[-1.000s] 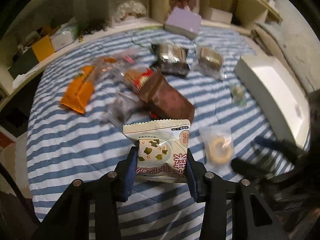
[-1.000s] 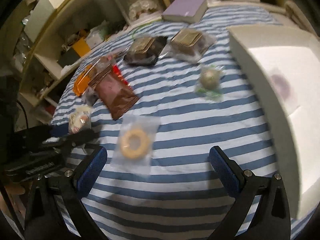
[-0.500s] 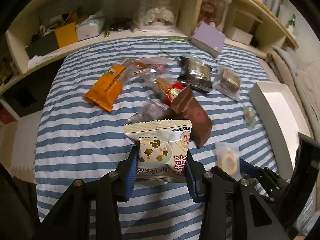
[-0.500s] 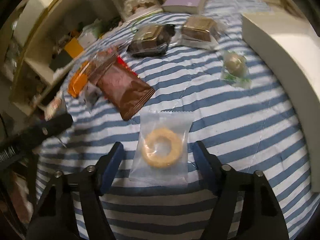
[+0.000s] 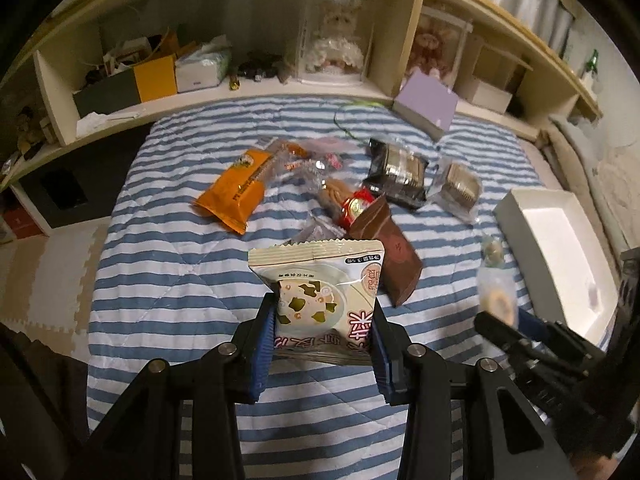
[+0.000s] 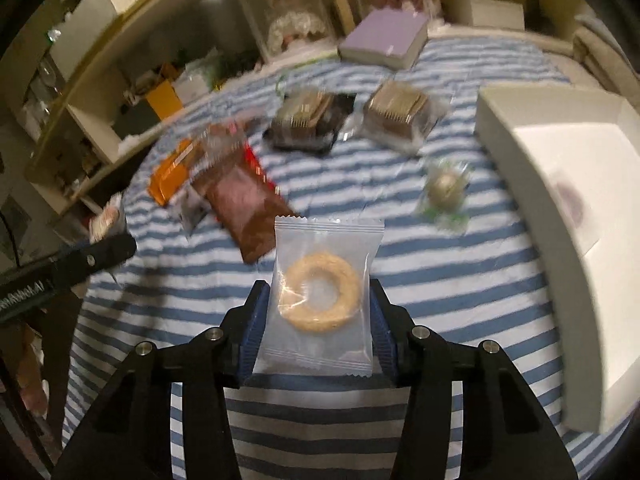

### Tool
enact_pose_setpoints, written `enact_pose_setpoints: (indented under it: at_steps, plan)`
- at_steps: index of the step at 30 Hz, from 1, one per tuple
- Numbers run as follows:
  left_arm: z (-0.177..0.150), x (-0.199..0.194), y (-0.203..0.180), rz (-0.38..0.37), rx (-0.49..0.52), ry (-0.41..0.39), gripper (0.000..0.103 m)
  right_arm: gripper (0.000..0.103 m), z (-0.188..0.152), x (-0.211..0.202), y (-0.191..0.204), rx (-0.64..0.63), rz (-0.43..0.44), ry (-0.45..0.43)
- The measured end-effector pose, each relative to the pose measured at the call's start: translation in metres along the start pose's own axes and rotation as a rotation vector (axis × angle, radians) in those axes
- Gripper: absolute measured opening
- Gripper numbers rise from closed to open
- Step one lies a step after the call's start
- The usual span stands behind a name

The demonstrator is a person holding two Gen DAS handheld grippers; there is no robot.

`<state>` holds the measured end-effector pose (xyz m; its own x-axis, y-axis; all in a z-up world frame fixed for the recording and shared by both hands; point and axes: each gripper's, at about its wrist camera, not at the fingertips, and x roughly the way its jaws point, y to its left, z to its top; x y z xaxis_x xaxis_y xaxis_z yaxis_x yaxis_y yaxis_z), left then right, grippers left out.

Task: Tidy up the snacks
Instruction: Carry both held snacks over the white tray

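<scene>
Two packets were in your grip at once: your left gripper [image 5: 322, 322] was clamped on a cream soup packet [image 5: 320, 300] at the lower centre of its view, and your right gripper [image 6: 318, 316] was closed on a clear ring-biscuit packet [image 6: 322, 296] at the centre of its own. Both wrappers looked like slick, crinkly film pinched only by the edges, so I judged either could slide out or the brittle ring could crack if you squeezed harder. Other snacks lay on the soft striped quilt [image 5: 168, 280], with the stiff white box [image 6: 560, 200] at right.
</scene>
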<state>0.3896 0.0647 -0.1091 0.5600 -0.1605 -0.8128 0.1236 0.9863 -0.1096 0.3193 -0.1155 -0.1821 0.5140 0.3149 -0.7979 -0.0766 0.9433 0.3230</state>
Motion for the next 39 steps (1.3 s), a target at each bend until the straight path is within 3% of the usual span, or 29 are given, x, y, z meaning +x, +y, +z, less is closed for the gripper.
enact_pose_setpoints:
  at_steps: [11, 25, 39]
  plan:
    - [-0.007, -0.055, -0.020, -0.015, -0.015, -0.077, 0.041, 0.049, 0.030, -0.068, -0.018, -0.035, -0.005, -0.102]
    - [-0.012, -0.131, -0.084, -0.067, 0.026, -0.195, 0.040, 0.049, 0.047, -0.153, -0.050, -0.108, -0.082, -0.188]
    - [-0.021, -0.111, -0.204, -0.154, 0.087, -0.174, 0.040, 0.050, 0.035, -0.216, -0.153, -0.088, -0.206, -0.205]
